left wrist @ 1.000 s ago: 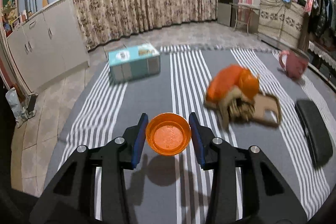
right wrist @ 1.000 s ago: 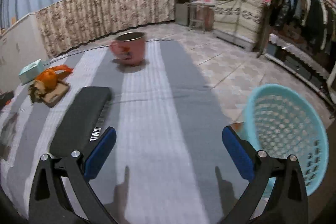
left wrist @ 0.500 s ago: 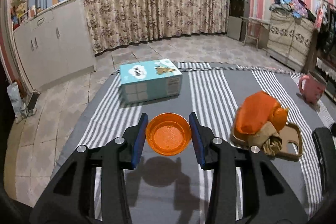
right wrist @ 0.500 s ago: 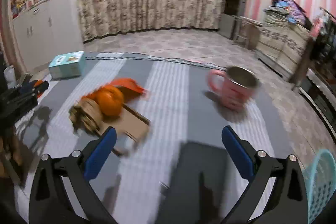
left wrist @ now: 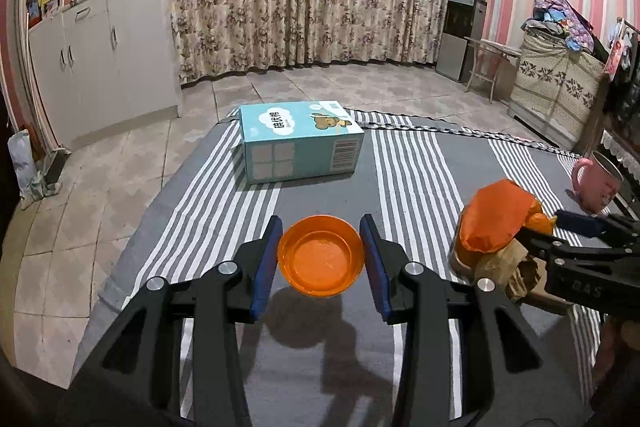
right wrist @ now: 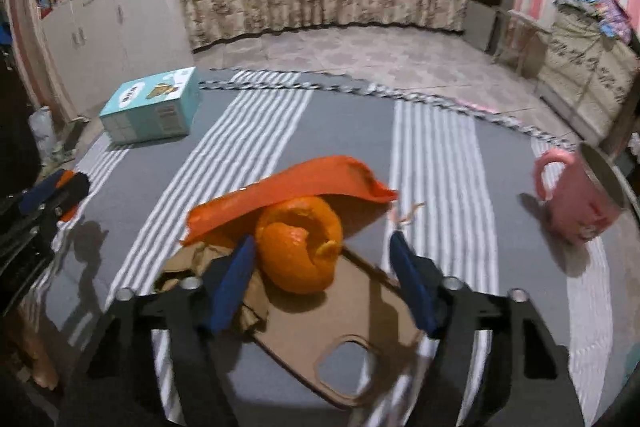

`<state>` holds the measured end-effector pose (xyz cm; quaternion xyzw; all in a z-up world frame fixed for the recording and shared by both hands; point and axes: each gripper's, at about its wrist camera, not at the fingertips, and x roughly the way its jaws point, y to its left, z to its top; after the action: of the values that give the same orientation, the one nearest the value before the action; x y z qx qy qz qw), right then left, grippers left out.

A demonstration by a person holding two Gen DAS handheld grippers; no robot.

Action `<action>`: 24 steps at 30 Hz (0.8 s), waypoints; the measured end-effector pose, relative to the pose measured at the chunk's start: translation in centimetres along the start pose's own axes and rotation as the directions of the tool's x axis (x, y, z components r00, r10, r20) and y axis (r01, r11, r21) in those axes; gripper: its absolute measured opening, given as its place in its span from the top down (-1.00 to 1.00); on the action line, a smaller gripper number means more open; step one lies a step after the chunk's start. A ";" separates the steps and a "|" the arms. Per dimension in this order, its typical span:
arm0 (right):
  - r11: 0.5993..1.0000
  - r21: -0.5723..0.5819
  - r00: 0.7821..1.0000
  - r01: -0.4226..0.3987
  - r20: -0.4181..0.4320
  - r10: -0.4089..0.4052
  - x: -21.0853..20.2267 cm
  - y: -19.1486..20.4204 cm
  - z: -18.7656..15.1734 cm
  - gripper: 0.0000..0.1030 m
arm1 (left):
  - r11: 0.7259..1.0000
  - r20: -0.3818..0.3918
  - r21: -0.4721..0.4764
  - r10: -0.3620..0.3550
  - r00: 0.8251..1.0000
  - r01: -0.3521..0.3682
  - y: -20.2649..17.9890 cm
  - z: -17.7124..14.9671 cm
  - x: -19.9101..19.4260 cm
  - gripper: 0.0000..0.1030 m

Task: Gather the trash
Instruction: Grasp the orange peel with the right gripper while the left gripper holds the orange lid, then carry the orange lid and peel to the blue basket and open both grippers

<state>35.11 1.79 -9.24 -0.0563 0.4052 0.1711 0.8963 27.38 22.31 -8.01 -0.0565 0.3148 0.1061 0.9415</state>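
Gripping an empty orange bowl (left wrist: 321, 255), the left gripper (left wrist: 320, 259); right gripper (right wrist: 322, 273) open around orange peel (right wrist: 300, 247).

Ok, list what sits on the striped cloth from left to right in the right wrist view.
Left gripper at the edge → blue tissue box → crumpled brown paper → orange peel → pink mug.
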 end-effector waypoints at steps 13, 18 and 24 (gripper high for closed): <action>0.999 0.049 0.997 -0.022 0.077 0.018 -5.2 -3.7 -1.2 0.42 | 1.000 0.000 0.004 -0.009 1.000 0.009 -0.2 -0.3 0.1 0.24; 0.994 0.105 0.993 0.031 0.113 -0.043 -9.7 -8.6 -4.1 0.42 | 0.999 -0.003 0.029 -0.039 0.999 0.039 -0.8 -0.5 0.2 0.24; 0.977 0.167 0.980 0.134 0.126 -0.156 -15.4 -15.6 -8.8 0.42 | 0.996 0.009 0.073 -0.046 0.999 0.045 -2.6 -0.4 -1.7 0.24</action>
<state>24.97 -18.93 -4.18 -0.0025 0.3490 0.0761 0.9340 26.46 19.43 -7.18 -0.0287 0.3123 0.0733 0.9467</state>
